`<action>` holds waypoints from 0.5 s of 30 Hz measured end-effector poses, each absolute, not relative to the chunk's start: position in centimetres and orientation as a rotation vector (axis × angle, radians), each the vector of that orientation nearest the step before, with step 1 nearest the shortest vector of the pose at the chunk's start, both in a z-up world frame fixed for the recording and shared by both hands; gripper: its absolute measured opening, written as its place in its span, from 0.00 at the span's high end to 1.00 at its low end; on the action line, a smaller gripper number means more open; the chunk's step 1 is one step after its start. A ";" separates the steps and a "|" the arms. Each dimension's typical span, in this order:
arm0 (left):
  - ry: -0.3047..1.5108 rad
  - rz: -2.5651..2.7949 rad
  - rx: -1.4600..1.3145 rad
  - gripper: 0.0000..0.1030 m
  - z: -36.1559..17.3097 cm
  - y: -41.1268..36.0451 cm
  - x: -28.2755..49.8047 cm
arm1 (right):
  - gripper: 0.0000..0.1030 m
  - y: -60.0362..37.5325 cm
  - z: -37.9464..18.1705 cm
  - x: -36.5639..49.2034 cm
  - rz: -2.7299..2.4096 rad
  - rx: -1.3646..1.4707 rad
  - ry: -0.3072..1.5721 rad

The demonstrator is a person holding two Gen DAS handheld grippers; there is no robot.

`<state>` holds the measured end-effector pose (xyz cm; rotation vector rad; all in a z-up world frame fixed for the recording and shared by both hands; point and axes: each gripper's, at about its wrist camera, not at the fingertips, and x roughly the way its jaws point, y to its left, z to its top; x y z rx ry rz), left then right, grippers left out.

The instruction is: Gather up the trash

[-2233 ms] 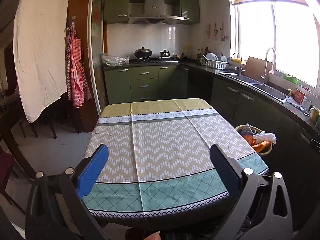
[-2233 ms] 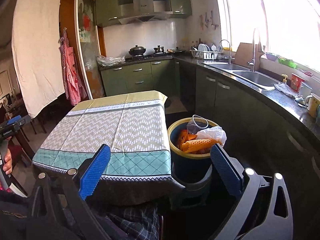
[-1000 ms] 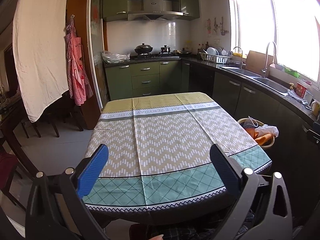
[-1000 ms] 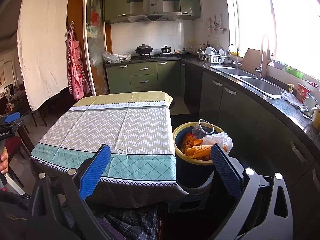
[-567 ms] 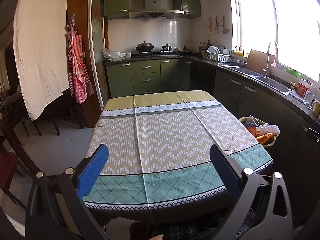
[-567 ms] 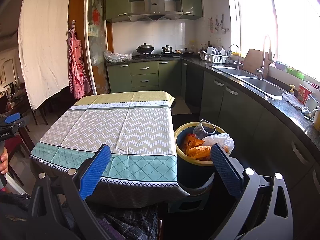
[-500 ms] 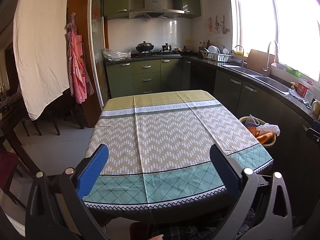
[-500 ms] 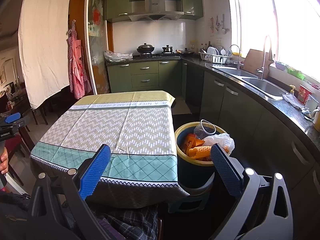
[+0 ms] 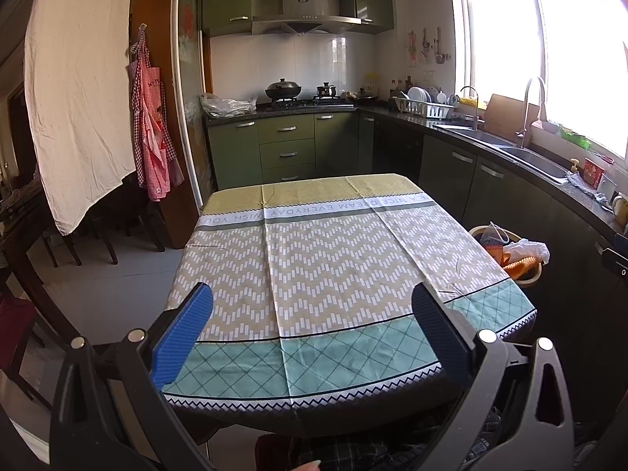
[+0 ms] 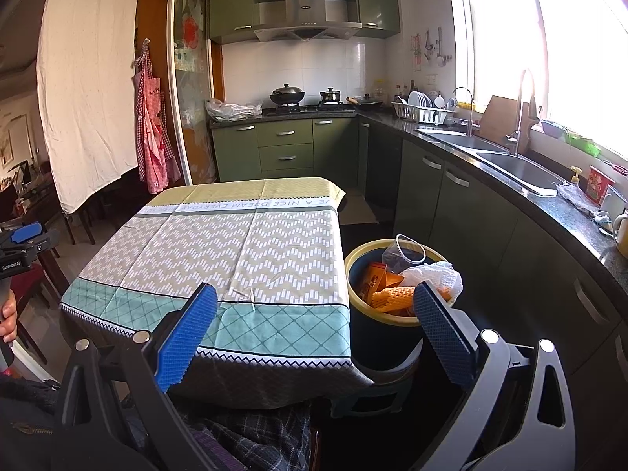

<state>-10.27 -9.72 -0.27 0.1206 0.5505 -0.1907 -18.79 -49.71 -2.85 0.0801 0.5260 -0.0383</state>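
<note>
A yellow-rimmed dark bin (image 10: 380, 329) stands on the floor right of the table (image 10: 235, 259). It holds orange wrappers (image 10: 388, 298), a white crumpled bag (image 10: 435, 274) and a clear plastic cup (image 10: 408, 249). It also shows in the left wrist view (image 9: 530, 278). My left gripper (image 9: 312, 331) is open and empty above the near end of the table (image 9: 333, 274). My right gripper (image 10: 314, 331) is open and empty, between the table's right corner and the bin. The patterned tablecloth carries no loose items.
Dark green cabinets and a black counter (image 10: 549, 204) with a sink (image 10: 522, 167) run along the right. A stove with pots (image 9: 298, 96) is at the back. A white sheet (image 9: 78, 110) and a red apron (image 9: 153, 137) hang at the left beside dark chairs (image 9: 98, 227).
Both views have shifted slightly; the table and bin sit a little lower and nearer in the frames. Both grippers stay open and empty.
</note>
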 end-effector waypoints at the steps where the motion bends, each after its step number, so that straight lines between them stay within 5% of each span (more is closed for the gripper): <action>1: 0.551 -0.190 0.122 0.06 -0.3 -9.7 -10.3 | 0.04 -49.7 -2.9 -18.8 -0.038 0.080 0.526; 15: 0.555 -0.189 0.124 0.06 -0.6 -9.8 -10.4 | 0.04 -49.7 -2.8 -18.8 -0.037 0.079 0.526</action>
